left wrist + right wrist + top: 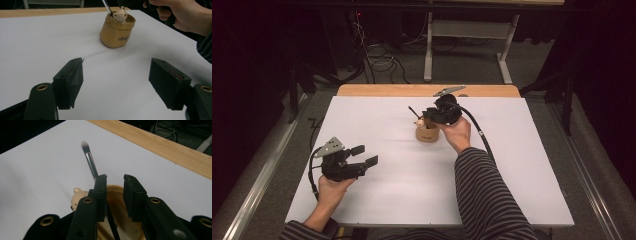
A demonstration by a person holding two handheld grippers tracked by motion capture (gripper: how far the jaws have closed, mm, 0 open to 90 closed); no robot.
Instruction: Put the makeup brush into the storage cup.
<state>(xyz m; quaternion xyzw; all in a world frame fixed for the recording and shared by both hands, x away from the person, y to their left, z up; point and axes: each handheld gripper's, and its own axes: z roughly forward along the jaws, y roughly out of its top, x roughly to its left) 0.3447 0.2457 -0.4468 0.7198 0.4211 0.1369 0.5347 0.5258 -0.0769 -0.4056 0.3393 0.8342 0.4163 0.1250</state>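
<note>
two tongs: right (428, 116) tipped over cup (427, 133), slightly parted beside brush (89, 159); left (362, 156) low, wide, empty.

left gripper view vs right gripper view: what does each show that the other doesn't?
Left gripper view alone: the cup's side with its dark lettering, the person's hand over it, and the left hand-held gripper's wide-open jaws. Right gripper view alone: the brush's grey bristle tip, the cup's inside, and the right hand-held gripper's jaws, narrowly apart with a gap between. Shared: cup, bear figure, brush handle, white table.
</note>
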